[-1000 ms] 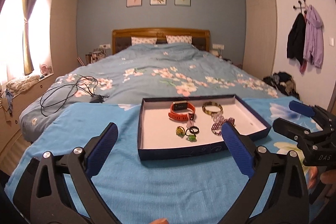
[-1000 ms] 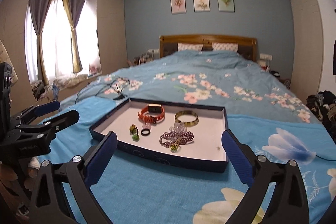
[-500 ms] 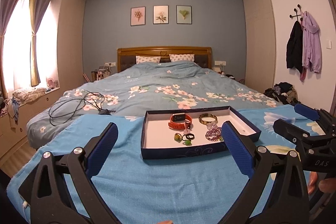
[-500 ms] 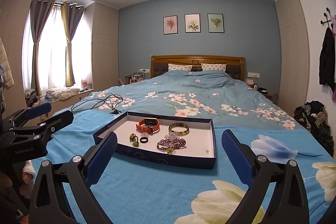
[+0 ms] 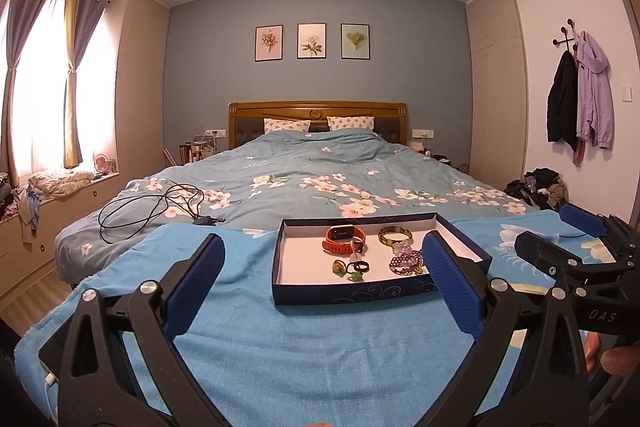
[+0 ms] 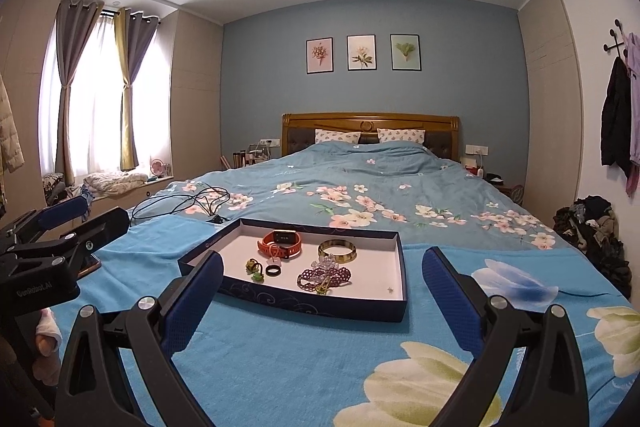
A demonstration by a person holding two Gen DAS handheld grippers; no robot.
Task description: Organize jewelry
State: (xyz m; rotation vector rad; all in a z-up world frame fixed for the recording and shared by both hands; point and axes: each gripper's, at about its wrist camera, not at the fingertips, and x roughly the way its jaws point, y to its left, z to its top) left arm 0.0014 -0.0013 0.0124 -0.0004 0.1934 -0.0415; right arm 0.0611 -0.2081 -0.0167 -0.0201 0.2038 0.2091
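A dark blue shallow tray (image 5: pixel 352 291) (image 6: pixel 304 305) lies on the blue blanket at the bed's foot. In it lie an orange watch (image 5: pixel 344 238) (image 6: pixel 280 242), a gold bangle (image 5: pixel 395 235) (image 6: pixel 337 250), a purple bead bracelet (image 5: pixel 406 261) (image 6: pixel 324 275), a black ring (image 5: pixel 359 267) (image 6: pixel 273 270) and small green pieces (image 5: pixel 339 267) (image 6: pixel 252 265). My left gripper (image 5: pixel 322 279) is open and empty, short of the tray. My right gripper (image 6: pixel 320 291) is open and empty, also short of the tray. Each gripper shows at the edge of the other's view.
A black cable (image 5: pixel 160 207) lies coiled on the floral duvet to the left. A pile of clothes (image 5: pixel 540 187) sits on the floor at right, coats (image 5: pixel 580 99) hang on the wall. A window bench (image 5: pixel 60 183) with laundry runs along the left.
Both grippers have pulled back and tilted up from the tray, so it looks smaller and the ceiling light shows. The jaws stayed open. The jewelry has not moved.
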